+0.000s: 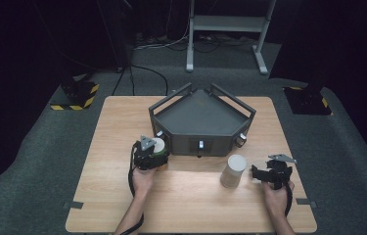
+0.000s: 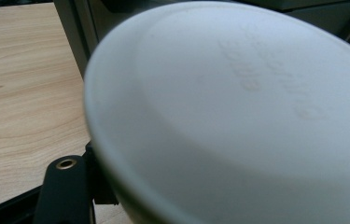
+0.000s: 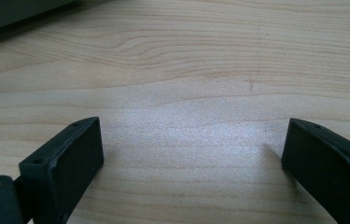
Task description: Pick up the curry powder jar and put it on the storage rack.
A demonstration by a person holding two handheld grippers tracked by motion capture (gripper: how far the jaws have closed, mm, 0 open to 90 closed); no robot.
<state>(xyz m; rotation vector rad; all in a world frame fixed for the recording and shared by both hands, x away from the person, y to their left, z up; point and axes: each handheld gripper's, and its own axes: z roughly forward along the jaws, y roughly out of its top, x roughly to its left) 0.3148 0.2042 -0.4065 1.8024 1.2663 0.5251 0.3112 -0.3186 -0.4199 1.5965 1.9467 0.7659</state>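
Observation:
A round container with a white lid (image 1: 159,145) stands on the wooden table just left of the dark tray's front wall (image 1: 186,144). My left gripper (image 1: 155,155) is shut on it, and in the left gripper view its lid (image 2: 238,116) looms close and blurred above one black finger (image 2: 65,191). A tall beige cylinder with a pale lid (image 1: 233,170) stands upright at the front right. My right gripper (image 1: 258,172) rests just to its right, low over the table. Its jaws (image 3: 193,163) are open, with bare wood between them.
The dark five-sided tray (image 1: 200,115) with raised rails sits at the table's far middle; its wall (image 2: 77,28) rises right behind the held container. A metal stand's legs (image 1: 225,22) and cables lie on the carpet beyond the table.

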